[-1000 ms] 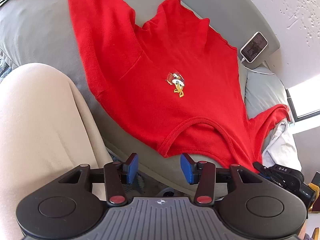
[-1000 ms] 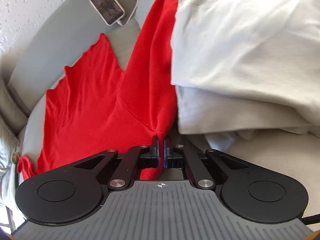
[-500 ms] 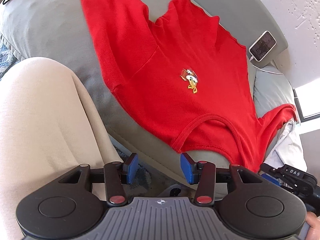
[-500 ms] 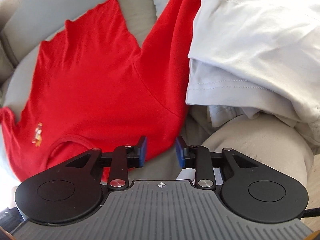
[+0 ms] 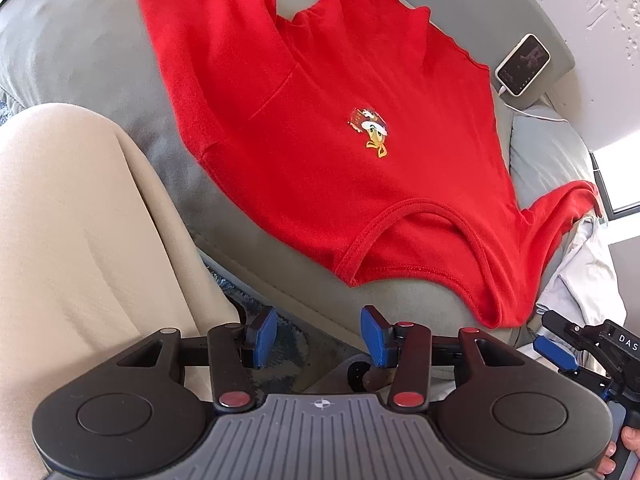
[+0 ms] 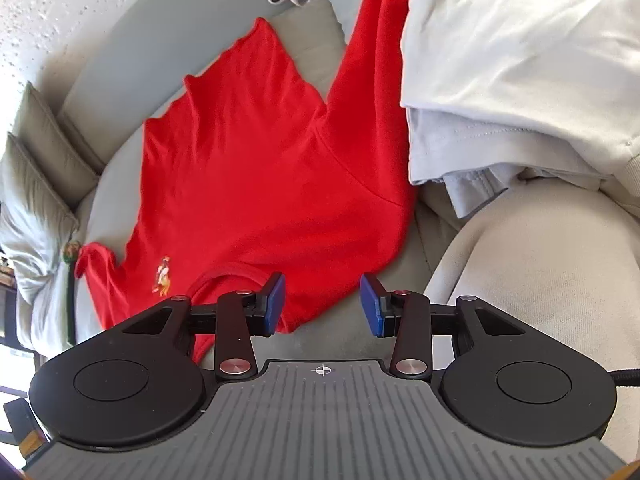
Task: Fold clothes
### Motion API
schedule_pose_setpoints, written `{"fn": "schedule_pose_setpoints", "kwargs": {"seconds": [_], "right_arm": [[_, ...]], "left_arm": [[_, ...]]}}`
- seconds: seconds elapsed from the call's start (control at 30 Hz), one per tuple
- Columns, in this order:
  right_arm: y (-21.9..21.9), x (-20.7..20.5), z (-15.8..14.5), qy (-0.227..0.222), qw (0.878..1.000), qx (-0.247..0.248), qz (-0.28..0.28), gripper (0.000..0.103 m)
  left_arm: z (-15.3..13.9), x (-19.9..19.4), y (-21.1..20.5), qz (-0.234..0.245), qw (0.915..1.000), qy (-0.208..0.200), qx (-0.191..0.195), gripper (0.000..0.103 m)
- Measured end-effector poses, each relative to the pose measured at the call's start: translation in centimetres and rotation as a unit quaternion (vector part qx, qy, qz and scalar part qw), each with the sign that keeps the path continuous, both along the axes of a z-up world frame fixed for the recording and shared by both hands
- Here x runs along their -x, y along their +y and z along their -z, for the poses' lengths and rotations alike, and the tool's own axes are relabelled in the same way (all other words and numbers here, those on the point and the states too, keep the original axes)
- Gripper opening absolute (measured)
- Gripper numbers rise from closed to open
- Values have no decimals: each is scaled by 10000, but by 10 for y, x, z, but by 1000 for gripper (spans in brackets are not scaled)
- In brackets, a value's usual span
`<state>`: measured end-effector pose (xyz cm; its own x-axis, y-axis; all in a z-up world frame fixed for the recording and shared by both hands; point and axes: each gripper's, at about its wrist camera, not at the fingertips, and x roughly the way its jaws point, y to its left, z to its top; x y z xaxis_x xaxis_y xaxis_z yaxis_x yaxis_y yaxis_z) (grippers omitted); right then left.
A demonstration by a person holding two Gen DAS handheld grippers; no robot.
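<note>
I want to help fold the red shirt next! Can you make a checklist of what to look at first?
1. Red shirt spread out on the grey sofa: ok.
2. Left gripper open and empty: ok.
3. Right gripper open, jaws just opened, nothing between them: ok.
4. Far sleeve clear of the pale clothes pile: not ok, tucked beside it.
5. Phone off the shirt: ok.
6. Shirt's underside smooth: cannot tell.
</note>
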<state>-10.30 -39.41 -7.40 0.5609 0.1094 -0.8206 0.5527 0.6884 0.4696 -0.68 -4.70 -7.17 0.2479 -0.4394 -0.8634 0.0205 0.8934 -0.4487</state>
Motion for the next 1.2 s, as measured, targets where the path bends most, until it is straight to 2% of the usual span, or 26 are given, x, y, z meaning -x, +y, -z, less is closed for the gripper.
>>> {"fn": "schedule_pose_setpoints", "kwargs": {"seconds": [0.13, 0.23, 0.37, 0.47, 0.63, 0.73, 0.77, 0.87, 0.9, 0.93, 0.97, 1.0, 1.1, 1.2], "right_arm": [[3, -2, 5, 35, 9999, 11, -104, 44], [8, -6, 9, 135, 9993, 43, -356, 44], [18, -11, 13, 180, 9976, 55, -664, 44], [24, -18, 14, 133, 9966, 116, -804, 44], [55, -32, 11, 110, 9861, 814, -1445, 44], [74, -41, 15, 174, 9709, 1376, -1953, 43], [77, -45, 20, 294, 9653, 1558, -2075, 43], [88, -50, 28, 416, 9495, 2013, -2372, 44], [91, -49, 27, 387, 9454, 2117, -2449, 42], [93, -47, 27, 340, 9415, 2209, -2520, 35], [94, -46, 27, 306, 9386, 2307, -2548, 7], [93, -45, 26, 287, 9382, 2339, -2534, 4], [87, -40, 16, 263, 9416, 2203, -2532, 3], [89, -33, 6, 380, 9370, 2125, -2747, 3]], "left_arm": [[0, 1, -11, 287, 9987, -80, -421, 44], [0, 1, -19, 488, 9973, -153, -534, 43], [-10, -2, -29, 662, 9926, -721, -714, 44], [-9, -7, -41, 896, 9863, -979, -977, 44], [-13, 0, -64, 1486, 9621, -1656, -1577, 41], [-3, 3, -80, 1992, 9379, -1941, -2074, 40], [3, 3, -84, 2138, 9305, -1979, -2222, 35], [8, 6, -81, 2246, 9222, -2172, -2279, 15], [6, 7, -80, 2278, 9201, -2221, -2286, 1], [4, 6, -77, 2310, 9212, -2216, -2213, 1], [1, 5, -76, 2328, 9230, -2185, -2147, 1], [-4, 5, -74, 2365, 9225, -2198, -2117, 1], [-23, 12, -69, 2502, 9179, -2317, -2028, 1], [-28, 18, -66, 2666, 9147, -2249, -2040, 1]]}}
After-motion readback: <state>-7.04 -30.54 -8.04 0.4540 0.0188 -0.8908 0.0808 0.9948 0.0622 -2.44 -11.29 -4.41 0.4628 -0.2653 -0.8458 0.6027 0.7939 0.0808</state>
